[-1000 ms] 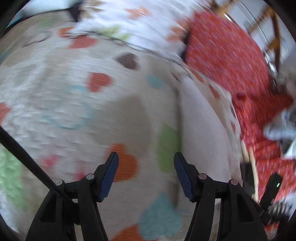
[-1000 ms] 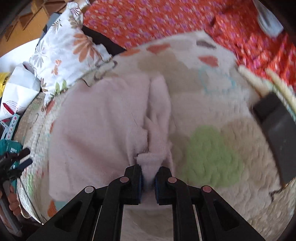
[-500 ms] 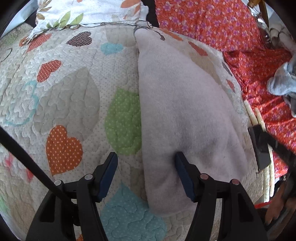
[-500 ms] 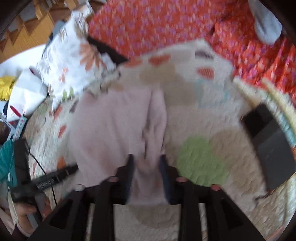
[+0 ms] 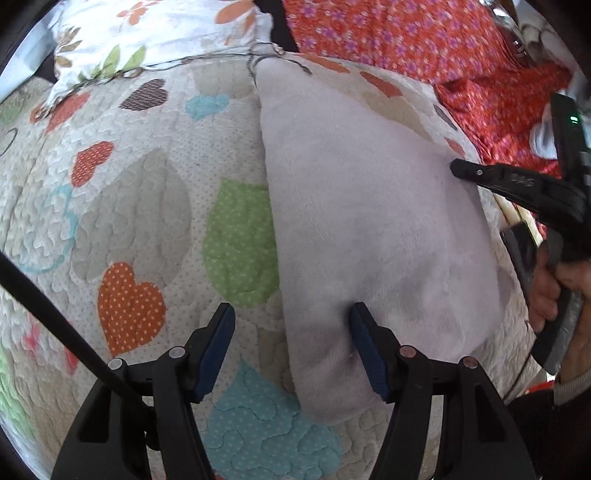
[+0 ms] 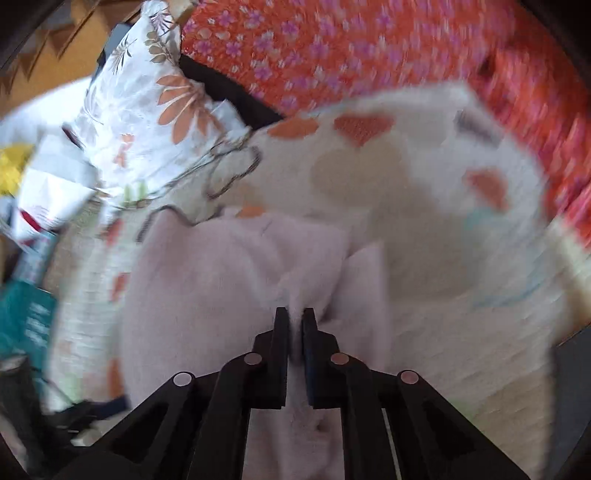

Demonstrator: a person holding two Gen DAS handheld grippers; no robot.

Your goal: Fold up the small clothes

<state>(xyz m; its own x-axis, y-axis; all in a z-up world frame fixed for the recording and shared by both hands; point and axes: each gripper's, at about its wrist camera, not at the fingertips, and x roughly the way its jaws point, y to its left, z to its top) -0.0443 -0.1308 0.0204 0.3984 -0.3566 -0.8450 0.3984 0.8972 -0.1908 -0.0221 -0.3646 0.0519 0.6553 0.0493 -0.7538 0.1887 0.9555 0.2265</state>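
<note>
1. Quilted fabric with coloured hearts, the quilt, fills the left of my view.
2. My left hand-held gripper hangs wide open and empty, its fingers astride the near left edge of the pale pink garment lying on the quilt.
3. My right hand-held gripper is pinched closed on a fold of that garment.
4. Red floral cloth lies beyond.

The garment lies on the quilt, with the pillow behind it. The left claw straddles its near edge; the right claw pinches a fold of it.
</note>
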